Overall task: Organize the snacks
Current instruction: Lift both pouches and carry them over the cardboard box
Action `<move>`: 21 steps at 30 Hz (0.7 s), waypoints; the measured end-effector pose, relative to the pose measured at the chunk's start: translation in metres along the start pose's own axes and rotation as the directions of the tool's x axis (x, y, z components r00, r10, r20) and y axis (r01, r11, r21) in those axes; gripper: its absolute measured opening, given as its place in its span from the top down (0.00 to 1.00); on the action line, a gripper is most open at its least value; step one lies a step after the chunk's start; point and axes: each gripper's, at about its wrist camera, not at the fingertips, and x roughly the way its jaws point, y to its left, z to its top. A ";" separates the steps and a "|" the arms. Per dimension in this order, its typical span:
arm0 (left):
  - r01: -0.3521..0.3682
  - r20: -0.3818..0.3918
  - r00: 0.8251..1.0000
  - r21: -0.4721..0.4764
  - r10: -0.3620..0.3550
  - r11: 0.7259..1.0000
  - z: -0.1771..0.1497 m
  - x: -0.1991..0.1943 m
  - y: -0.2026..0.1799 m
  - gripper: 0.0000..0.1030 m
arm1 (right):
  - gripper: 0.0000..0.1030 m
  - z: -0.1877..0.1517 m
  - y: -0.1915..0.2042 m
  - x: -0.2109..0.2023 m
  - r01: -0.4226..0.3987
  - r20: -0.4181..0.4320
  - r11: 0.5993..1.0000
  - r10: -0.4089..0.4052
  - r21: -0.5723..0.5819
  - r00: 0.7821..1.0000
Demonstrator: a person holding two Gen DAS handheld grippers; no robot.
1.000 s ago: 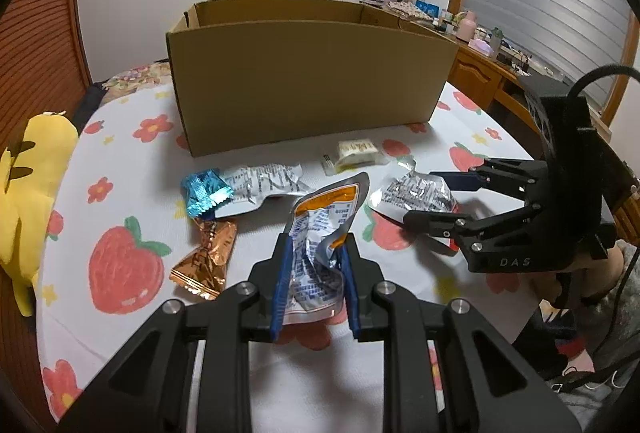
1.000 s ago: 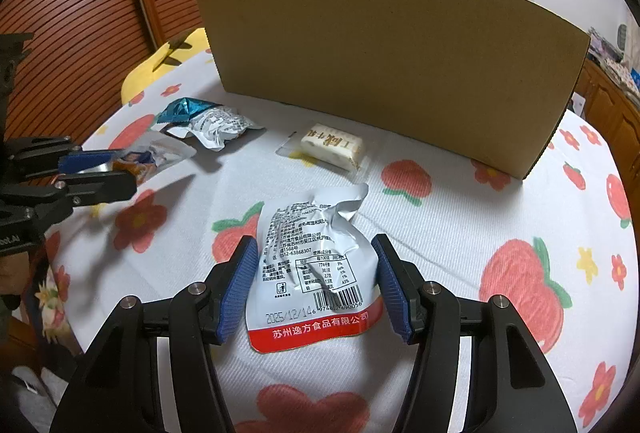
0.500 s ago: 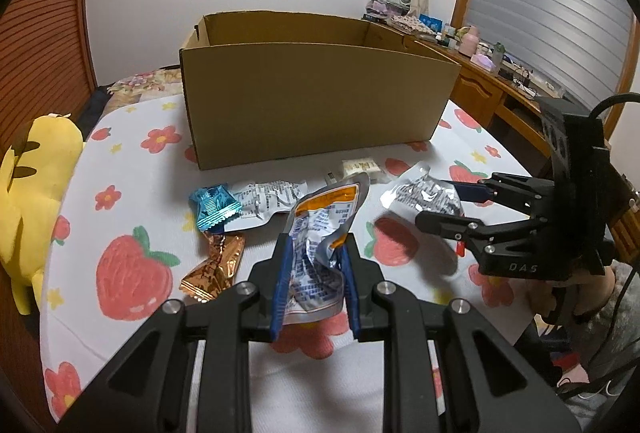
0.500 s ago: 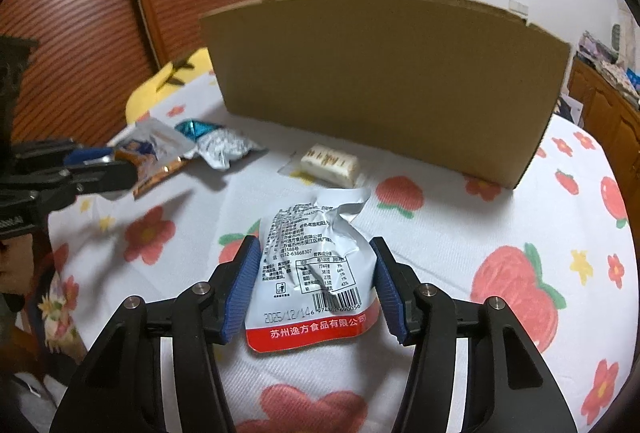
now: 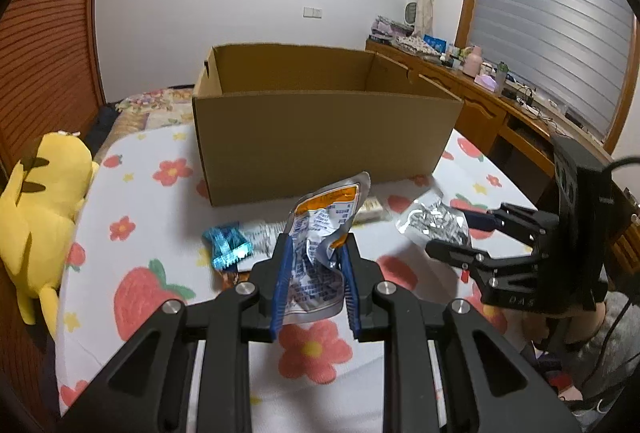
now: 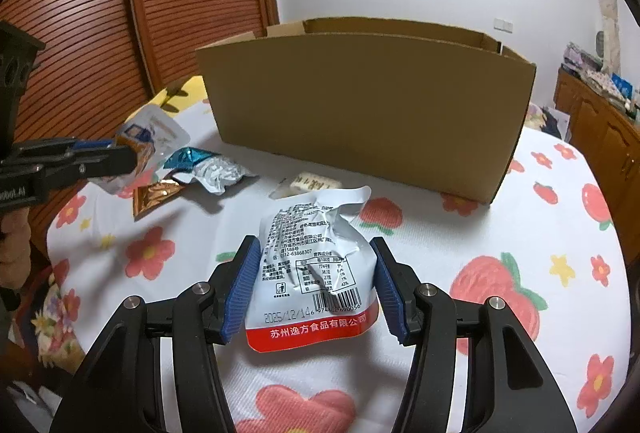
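Left wrist view, items left to right: yellow plush toy (image 5: 44, 201) far left of the jaws; teal candy wrapper (image 5: 227, 245) on the strawberry-print cloth (image 5: 132, 177) just left of them; left gripper (image 5: 315, 265) pinching a crumpled orange-topped pouch (image 5: 320, 229), lifted off the cloth; cardboard box (image 5: 324, 149) beyond the jaws, open-topped; right gripper (image 5: 460, 233) off to the right. Right wrist view: copper wrapper (image 6: 154, 195) and silver wrapper (image 6: 218, 173) left of the jaws; right gripper (image 6: 312, 283) clamping a silver pouch with red base (image 6: 316, 269) by its side edges; small white bar (image 6: 314, 184) ahead. Handling note: likely step is carrying both pouches to the box; raise each above the near wall before releasing, keeping the grip firm, since foil slips.
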 end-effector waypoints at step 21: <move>-0.021 0.075 0.997 0.037 0.018 0.999 0.038 -0.001 -0.005 0.79 | 0.45 0.002 -0.008 -0.009 0.000 0.036 0.998 -0.002 0.063 0.999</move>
